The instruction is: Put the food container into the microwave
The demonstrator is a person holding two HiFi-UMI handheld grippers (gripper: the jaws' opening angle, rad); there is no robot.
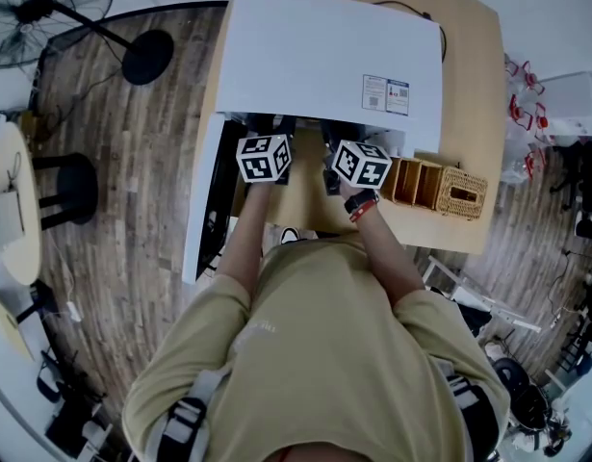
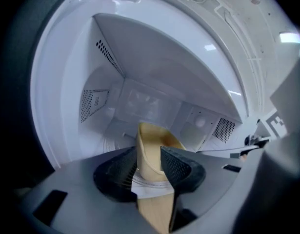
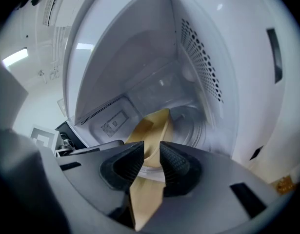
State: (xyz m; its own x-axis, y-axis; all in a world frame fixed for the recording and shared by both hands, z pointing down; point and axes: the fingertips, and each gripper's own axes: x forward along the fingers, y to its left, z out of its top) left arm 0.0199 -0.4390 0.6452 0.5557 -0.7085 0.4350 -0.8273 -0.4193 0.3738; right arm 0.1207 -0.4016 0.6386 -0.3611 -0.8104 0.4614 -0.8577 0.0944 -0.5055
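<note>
A wooden desk is seen from above. Much of its top is taken up by a white microwave, whose door is swung open toward the left of the head view. A person in a tan shirt is placed before it, with both forearms reached toward the open cavity. Beside the microwave, at the right end of the desk, a wooden organiser and a wicker basket are set side by side. Inside the white cavity a beige food container is found over the glass turntable; whether it rests on that plate cannot be told. The container is met by a gripper at each side. The left gripper is held with its jaws spread apart, and the container's near wall stands between them without being squeezed. The jaws of the right gripper are drawn close together, and the thin wall at the container's other side is pinched between them.
</note>
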